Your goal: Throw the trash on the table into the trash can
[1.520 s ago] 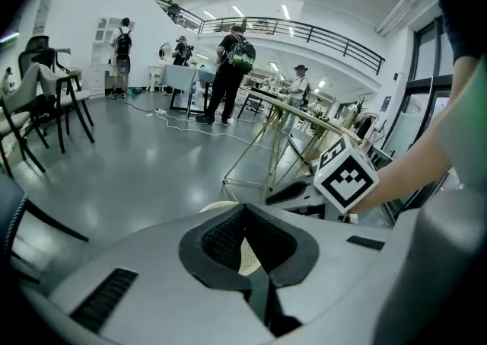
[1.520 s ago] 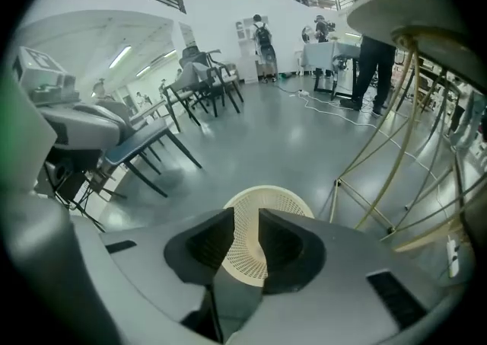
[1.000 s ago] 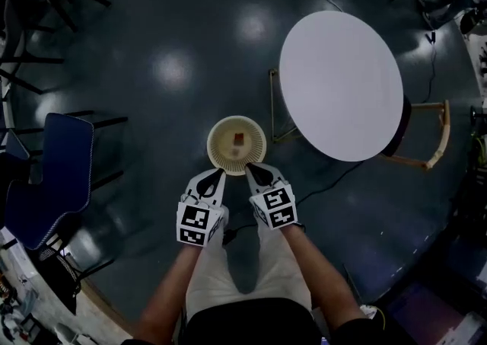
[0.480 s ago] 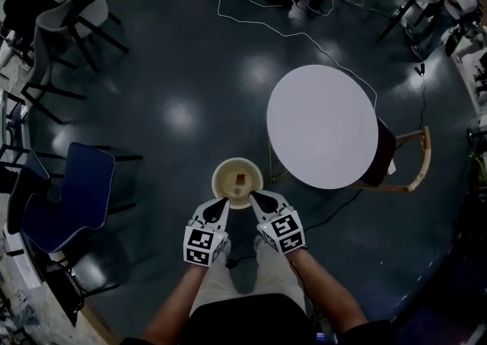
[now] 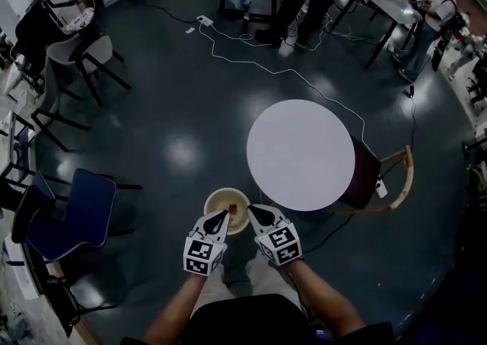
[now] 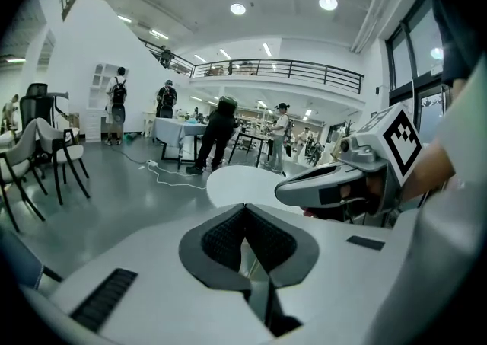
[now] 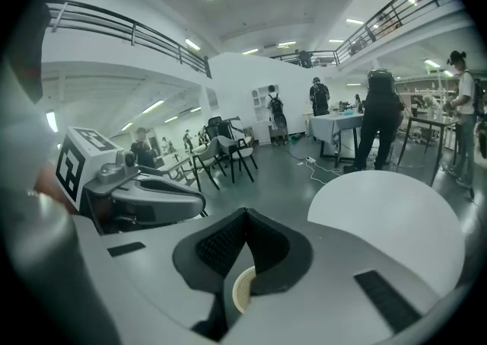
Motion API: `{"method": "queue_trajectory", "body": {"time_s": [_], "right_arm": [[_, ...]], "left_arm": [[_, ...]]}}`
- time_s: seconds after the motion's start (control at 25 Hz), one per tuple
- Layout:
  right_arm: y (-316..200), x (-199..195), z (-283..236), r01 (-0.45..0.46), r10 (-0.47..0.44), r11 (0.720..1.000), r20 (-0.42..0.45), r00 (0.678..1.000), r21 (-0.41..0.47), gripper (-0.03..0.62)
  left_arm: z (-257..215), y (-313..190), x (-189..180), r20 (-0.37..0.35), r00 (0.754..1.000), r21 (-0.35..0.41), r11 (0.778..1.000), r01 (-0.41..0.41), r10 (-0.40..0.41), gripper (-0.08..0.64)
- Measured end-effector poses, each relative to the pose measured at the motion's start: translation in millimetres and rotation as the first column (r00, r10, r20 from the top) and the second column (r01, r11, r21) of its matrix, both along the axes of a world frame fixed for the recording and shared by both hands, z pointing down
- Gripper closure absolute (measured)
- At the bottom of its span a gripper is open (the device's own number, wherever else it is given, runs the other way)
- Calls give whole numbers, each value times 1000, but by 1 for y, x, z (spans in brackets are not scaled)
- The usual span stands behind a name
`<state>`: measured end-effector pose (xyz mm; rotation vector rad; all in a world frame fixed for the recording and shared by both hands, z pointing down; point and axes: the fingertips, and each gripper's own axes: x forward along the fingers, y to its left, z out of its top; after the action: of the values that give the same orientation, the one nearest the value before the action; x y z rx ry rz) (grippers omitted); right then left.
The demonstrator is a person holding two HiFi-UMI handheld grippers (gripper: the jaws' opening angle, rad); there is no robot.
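The left hand-held gripper (image 5: 222, 215) and the right hand-held gripper (image 5: 252, 211) are hovering side by side, both pointing forward and somewhat downward over the near edge of the cream trash can (image 5: 209, 202). Each one's jaws are pressing fully together with nothing between them; in both gripper views the ribbed pads are meeting tip to tip. The trash can is standing on the dark floor (image 5: 175, 107) just beside the round white desk (image 5: 300, 154). Inside it, what looks like a small reddish-brown scrap (image 5: 233, 207) is lying on the bottom, though it is too small to identify. In the right gripper view, a slice of the trash can is showing below the closed jaws. A blue chair (image 5: 72, 214) is standing well off to the left, and a white cable (image 5: 259, 58) is trailing across the floor beyond the desk.
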<state>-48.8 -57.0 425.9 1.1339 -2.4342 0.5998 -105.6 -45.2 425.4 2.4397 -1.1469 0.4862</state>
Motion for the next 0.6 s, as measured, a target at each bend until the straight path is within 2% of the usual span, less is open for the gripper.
{"method": "queue_trajectory", "body": {"time_s": [0.28, 0.6], "right_arm": [[-5, 55, -62, -2, -3, 994, 46, 999, 106, 574], [-10, 98, -99, 27, -45, 985, 101, 994, 173, 574]], "left_arm": [[-47, 1, 55, 12, 1000, 81, 997, 8, -9, 545], [-75, -2, 98, 18, 997, 151, 986, 75, -79, 545]]}}
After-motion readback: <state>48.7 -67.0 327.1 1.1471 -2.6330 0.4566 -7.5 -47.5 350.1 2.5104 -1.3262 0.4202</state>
